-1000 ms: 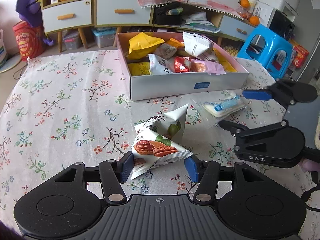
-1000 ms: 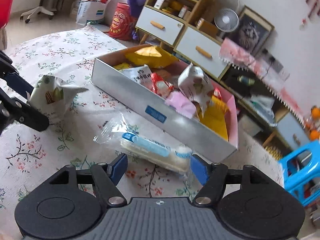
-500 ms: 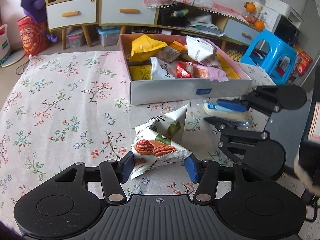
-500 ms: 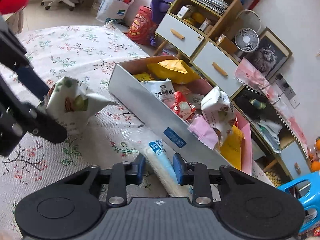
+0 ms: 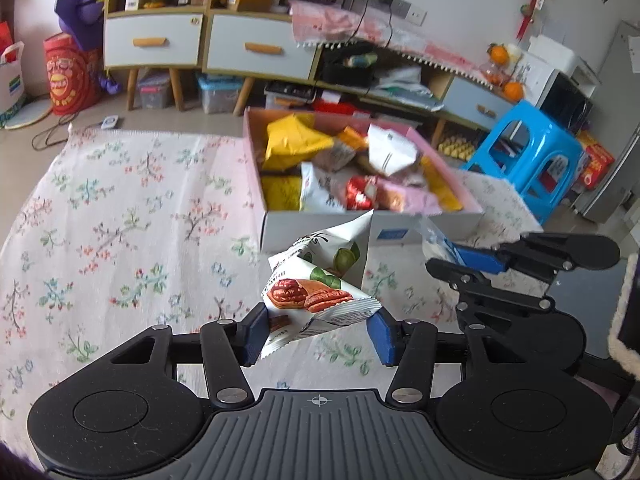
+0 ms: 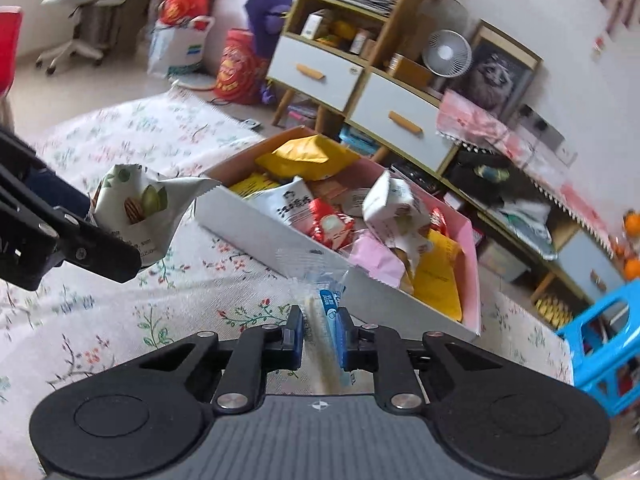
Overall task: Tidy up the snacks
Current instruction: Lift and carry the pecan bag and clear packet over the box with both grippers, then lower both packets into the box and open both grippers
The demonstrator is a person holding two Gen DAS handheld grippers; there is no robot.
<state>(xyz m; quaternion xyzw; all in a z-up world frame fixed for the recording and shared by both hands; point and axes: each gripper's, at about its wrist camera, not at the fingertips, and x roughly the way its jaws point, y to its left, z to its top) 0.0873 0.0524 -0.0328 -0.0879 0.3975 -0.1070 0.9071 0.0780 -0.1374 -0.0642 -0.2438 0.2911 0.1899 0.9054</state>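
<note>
My left gripper [image 5: 316,334] is shut on a white nut snack bag [image 5: 320,284] printed with pecans and holds it above the floral tablecloth. The same bag shows in the right wrist view [image 6: 136,208]. My right gripper [image 6: 319,338] is shut on a clear packet with a blue label [image 6: 326,312], lifted off the table; it also shows in the left wrist view [image 5: 438,242]. A white and pink box [image 5: 320,228] full of snack packs stands just beyond both; it shows in the right wrist view too [image 6: 240,216].
The floral tablecloth [image 5: 120,216] covers the table. Behind the table stand wooden cabinets with grey drawers [image 5: 256,46]. A blue plastic stool [image 5: 532,152] stands at the right, past the table's edge.
Both grippers have risen with their snacks. The right gripper closed on the clear packet and lifted it off the cloth toward the box. The left kept hold of the nut bag.
</note>
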